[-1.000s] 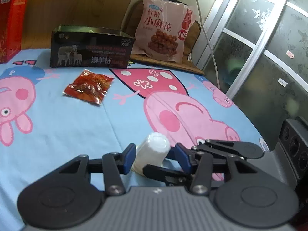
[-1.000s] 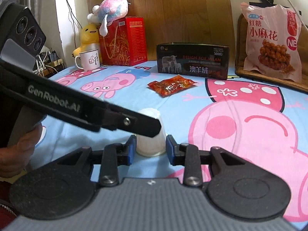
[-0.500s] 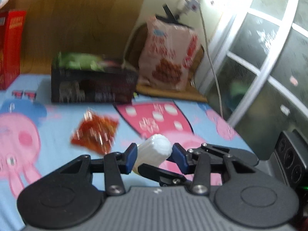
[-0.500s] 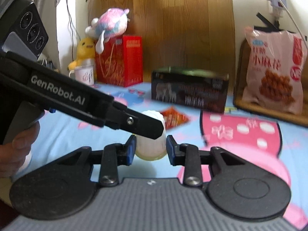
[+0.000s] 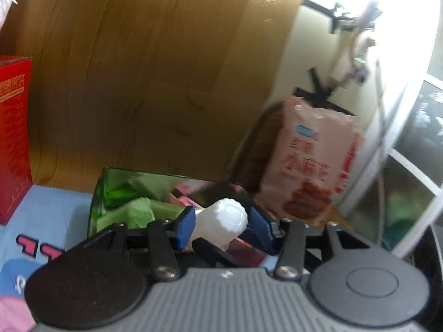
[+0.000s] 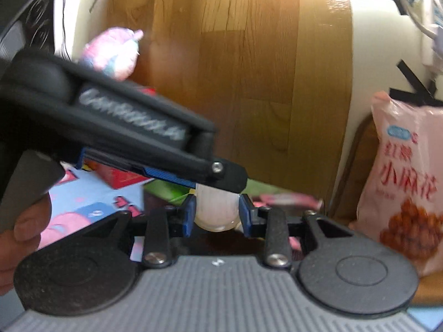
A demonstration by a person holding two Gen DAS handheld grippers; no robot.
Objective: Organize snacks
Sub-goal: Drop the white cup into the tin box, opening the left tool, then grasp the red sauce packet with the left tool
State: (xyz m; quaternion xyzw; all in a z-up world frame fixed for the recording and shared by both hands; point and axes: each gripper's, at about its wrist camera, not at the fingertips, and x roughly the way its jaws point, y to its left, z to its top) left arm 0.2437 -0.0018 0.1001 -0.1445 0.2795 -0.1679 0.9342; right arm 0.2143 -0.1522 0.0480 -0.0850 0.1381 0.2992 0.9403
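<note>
Both your grippers, left (image 5: pixel 220 228) and right (image 6: pixel 216 215), clamp the cup (image 5: pixel 221 225) above the box (image 5: pixel 116 193). Next, I judge, lower it in and release.

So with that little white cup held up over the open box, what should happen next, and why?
Probably lower the white cup into the open box and then let go. Both the left hand-held gripper and the right hand-held gripper are shut on it above the box, where green and pink packets already lie.
</note>
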